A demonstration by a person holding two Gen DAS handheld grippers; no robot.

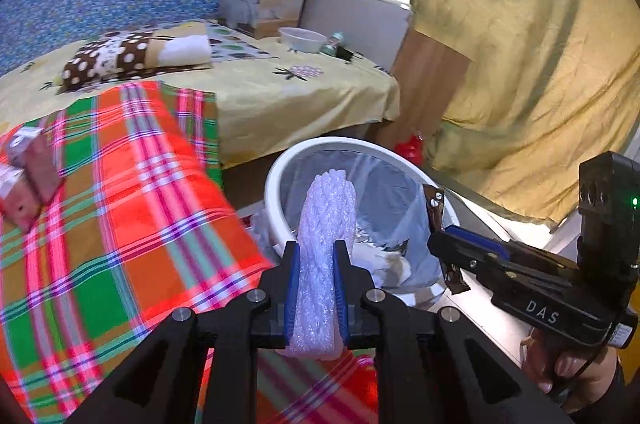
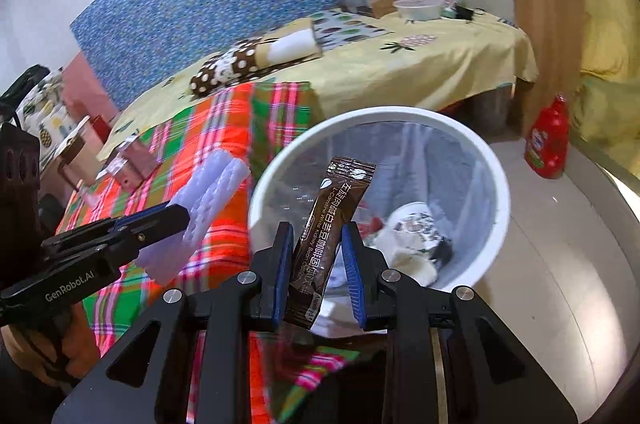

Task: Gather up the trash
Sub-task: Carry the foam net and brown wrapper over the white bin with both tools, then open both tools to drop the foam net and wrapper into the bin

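The left gripper (image 1: 316, 256) is clamped on a white foam net sleeve (image 1: 326, 236), whose long axis runs toward twelve o'clock in the left wrist view, its far end reaching out over the near rim of the white trash bin (image 1: 276, 199). The right gripper (image 2: 316, 244) holds a brown coffee sachet (image 2: 332, 220): the sachet touches the left pad, a gap shows at the right pad, and its long axis leans toward one o'clock, top end above the bin's (image 2: 496, 183) plastic-lined mouth. Crumpled paper (image 2: 408, 244) lies at the bin bottom. The plaid blanket (image 1: 120, 203) edges the bin at nine o'clock; bare floor (image 2: 560, 264) opens at three o'clock, with a red bottle (image 2: 548, 143) at two o'clock.
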